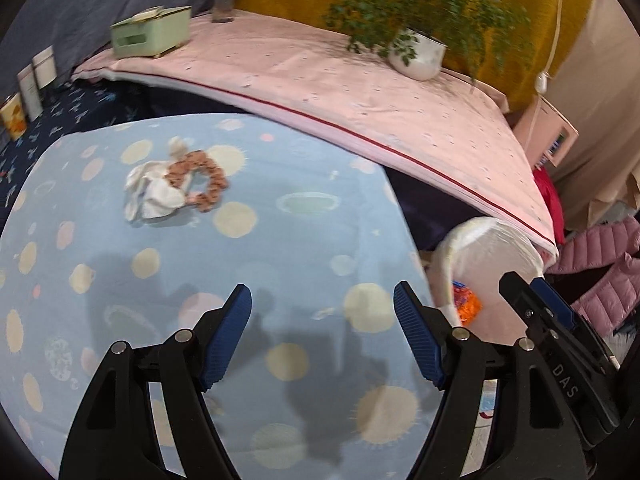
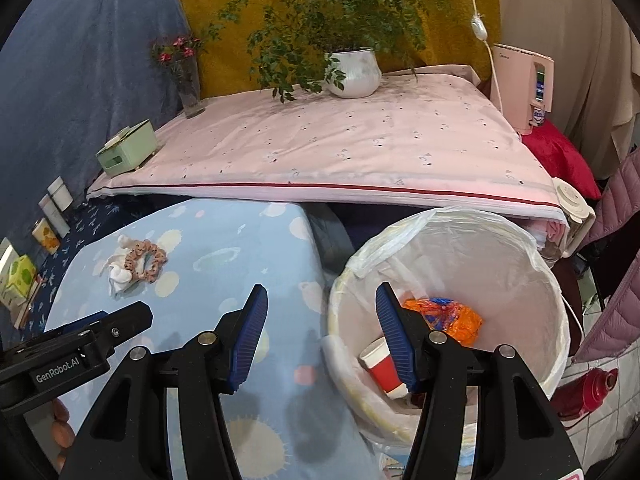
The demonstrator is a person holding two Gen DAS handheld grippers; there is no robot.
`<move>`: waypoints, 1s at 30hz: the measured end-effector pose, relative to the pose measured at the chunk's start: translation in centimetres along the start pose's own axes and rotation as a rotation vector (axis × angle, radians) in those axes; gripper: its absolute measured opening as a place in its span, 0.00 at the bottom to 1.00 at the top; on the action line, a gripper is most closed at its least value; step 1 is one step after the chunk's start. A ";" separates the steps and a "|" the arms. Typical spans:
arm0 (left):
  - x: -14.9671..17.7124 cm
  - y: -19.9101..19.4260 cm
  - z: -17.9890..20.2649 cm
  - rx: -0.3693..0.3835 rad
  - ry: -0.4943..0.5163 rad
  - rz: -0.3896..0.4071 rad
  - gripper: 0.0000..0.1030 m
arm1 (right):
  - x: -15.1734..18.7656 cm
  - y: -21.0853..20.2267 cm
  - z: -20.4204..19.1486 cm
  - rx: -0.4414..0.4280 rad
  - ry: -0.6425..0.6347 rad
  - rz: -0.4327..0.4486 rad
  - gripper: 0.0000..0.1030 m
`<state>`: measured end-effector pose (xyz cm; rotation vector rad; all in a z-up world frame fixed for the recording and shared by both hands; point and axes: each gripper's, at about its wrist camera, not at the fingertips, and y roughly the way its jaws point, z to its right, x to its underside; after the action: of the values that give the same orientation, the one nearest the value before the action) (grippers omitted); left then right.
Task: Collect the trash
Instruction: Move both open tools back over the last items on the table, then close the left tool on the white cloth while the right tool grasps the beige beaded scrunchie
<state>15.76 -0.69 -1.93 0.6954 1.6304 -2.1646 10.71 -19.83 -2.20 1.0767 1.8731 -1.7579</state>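
A crumpled white tissue (image 1: pixel 152 194) lies on the light-blue spotted cloth (image 1: pixel 280 240), touching a pink scrunchie (image 1: pixel 204 180). Both also show in the right wrist view, the tissue (image 2: pixel 118 274) and the scrunchie (image 2: pixel 146 262). A white bag-lined trash bin (image 2: pixel 520 248) stands right of the cloth and holds an orange wrapper (image 2: pixel 448 316) and a red paper cup (image 2: pixel 382 366). My left gripper (image 1: pixel 322 304) is open and empty, low over the cloth. My right gripper (image 2: pixel 320 304) is open and empty, over the bin's left rim. The bin also shows in the left wrist view (image 1: pixel 492 248).
A raised pink-covered surface (image 2: pixel 340 148) behind holds a potted plant (image 2: pixel 354 68), a flower vase (image 2: pixel 188 80) and a green box (image 2: pixel 128 148). Cartons (image 2: pixel 52 216) stand at left. A pink jacket (image 2: pixel 616 312) and red bottle (image 2: pixel 588 392) are at right.
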 end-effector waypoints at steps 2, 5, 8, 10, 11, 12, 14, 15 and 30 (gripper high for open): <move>-0.1 -0.1 -1.6 -0.014 -0.026 0.003 0.68 | 0.1 0.4 -1.3 -0.008 -0.015 -0.006 0.53; -0.3 -0.1 -4.0 -0.034 -0.062 0.007 0.68 | 0.1 1.0 -3.1 -0.025 -0.033 -0.017 0.53; -0.4 -0.1 -6.4 -0.058 -0.097 0.010 0.68 | 0.2 1.8 -5.0 -0.043 -0.056 -0.031 0.53; -0.5 0.0 -8.1 -0.070 -0.124 0.012 0.68 | 0.2 2.5 -6.4 -0.057 -0.071 -0.043 0.53; -0.7 0.0 -8.9 -0.078 -0.136 0.013 0.68 | 0.2 2.8 -6.9 -0.063 -0.075 -0.049 0.53; -0.8 0.1 -9.5 -0.085 -0.144 0.014 0.68 | 0.2 3.2 -7.4 -0.071 -0.080 -0.055 0.53; -1.1 0.2 -11.2 -0.099 -0.164 0.017 0.68 | 0.1 4.1 -8.8 -0.087 -0.092 -0.069 0.53; -1.3 0.3 -11.8 -0.105 -0.171 0.018 0.68 | 0.1 4.5 -9.4 -0.092 -0.098 -0.075 0.53; -7.2 3.9 -18.7 -0.121 -0.221 0.033 0.68 | -1.7 13.8 -19.4 -0.156 -0.168 -0.153 0.53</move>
<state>27.12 15.95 -5.07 0.4276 1.6053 -2.0191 26.41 -2.62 -7.31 0.7224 1.9932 -1.6909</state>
